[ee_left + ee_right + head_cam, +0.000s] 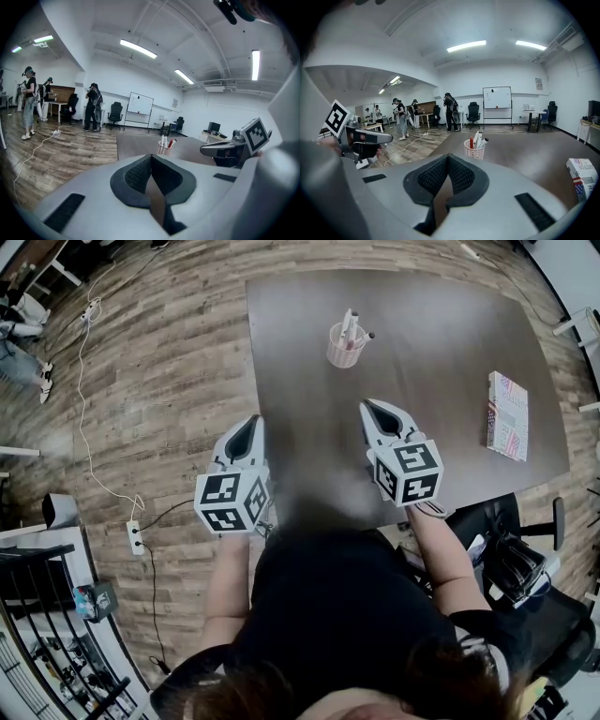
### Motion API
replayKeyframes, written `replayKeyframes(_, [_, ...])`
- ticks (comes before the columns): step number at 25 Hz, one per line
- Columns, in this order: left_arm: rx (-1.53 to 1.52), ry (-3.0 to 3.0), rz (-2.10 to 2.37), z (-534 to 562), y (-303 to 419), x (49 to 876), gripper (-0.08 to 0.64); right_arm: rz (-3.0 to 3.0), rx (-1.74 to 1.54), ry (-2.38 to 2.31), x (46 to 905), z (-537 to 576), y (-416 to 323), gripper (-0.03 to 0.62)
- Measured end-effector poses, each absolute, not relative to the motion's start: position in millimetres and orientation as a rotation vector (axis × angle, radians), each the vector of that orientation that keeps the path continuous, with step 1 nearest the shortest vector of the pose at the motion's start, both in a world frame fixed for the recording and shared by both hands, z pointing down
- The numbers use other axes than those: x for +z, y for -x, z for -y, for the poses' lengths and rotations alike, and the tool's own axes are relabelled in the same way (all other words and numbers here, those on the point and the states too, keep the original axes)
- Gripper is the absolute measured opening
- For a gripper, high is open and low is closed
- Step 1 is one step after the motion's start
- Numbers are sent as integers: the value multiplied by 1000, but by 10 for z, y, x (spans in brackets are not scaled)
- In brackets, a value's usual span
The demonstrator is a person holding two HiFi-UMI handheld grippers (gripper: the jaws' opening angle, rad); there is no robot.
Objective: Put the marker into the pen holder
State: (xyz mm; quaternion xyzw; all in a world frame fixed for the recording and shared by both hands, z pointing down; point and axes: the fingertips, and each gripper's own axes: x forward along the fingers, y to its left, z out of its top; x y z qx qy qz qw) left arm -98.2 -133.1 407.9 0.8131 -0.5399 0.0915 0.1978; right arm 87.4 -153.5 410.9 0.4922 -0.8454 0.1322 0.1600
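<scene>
A pink mesh pen holder (344, 346) stands on the dark table (450, 381) with several markers (349, 324) upright in it. The right gripper view shows the pen holder (475, 149) ahead, a red marker (471, 142) among white ones. It is small in the left gripper view, where the pen holder (163, 148) sits far off. My left gripper (245, 430) is shut and empty, held at the table's near left edge. My right gripper (378, 412) is shut and empty over the table, well short of the holder. Its jaws meet at the tip (447, 157).
A patterned box (507, 414) lies at the table's right side. A white cable (89, 418) and a power strip (135, 537) lie on the wooden floor to the left. Several people (401, 117) stand far back, with office chairs (473, 112) and a whiteboard (497, 98).
</scene>
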Motion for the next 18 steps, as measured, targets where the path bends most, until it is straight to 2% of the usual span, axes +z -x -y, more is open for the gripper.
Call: replayKeyframes(18, [272, -2266, 1517, 1349, 957, 4084, 28, 2425, 382, -1376, 4107, 1597, -880, 18])
